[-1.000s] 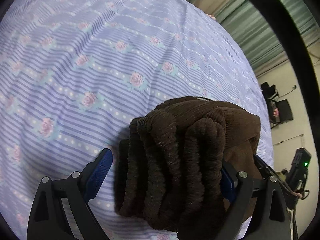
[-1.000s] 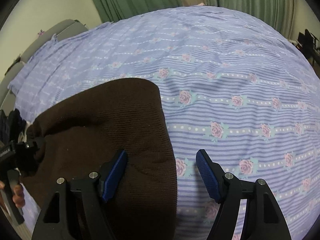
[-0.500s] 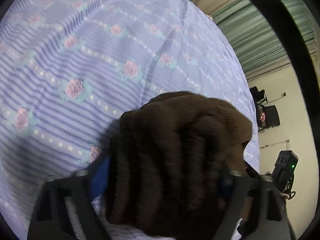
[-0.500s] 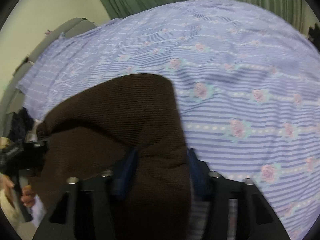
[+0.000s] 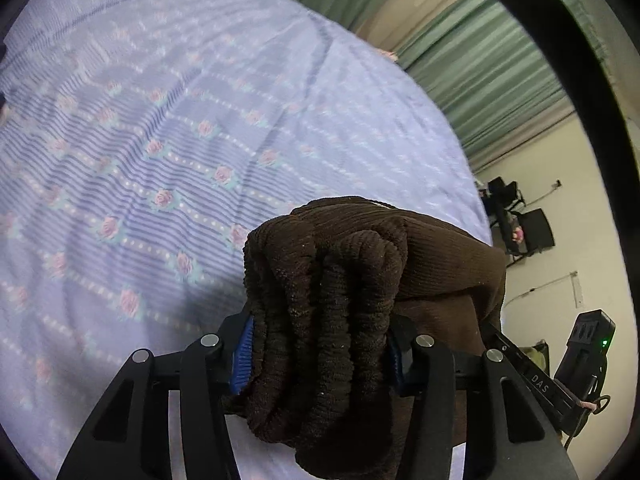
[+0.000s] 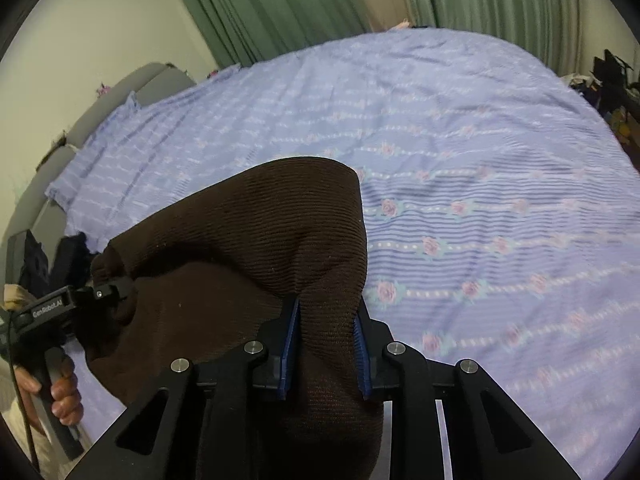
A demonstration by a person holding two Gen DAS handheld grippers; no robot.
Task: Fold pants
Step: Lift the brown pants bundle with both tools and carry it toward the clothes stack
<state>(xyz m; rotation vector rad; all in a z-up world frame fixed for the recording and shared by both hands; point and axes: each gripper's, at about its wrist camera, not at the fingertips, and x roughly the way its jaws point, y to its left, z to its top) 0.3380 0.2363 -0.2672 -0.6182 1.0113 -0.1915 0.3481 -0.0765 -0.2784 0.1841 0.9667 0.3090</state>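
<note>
The folded dark brown ribbed pants are lifted above the bed. My left gripper is shut on the bunched thick end of the stack, blue pads pressed into it. My right gripper is shut on the other edge of the pants, which hang stretched between both grippers. The left gripper also shows in the right wrist view, at the far left, clamped on the pants' far end.
The bed has a lilac striped sheet with pink roses. Green curtains hang behind it. A grey headboard is at the left. Black chairs and a device with a green light stand beside the bed.
Both grippers closed on the folded pants and lifted them off the sheet; the views tilted up toward the curtains.
</note>
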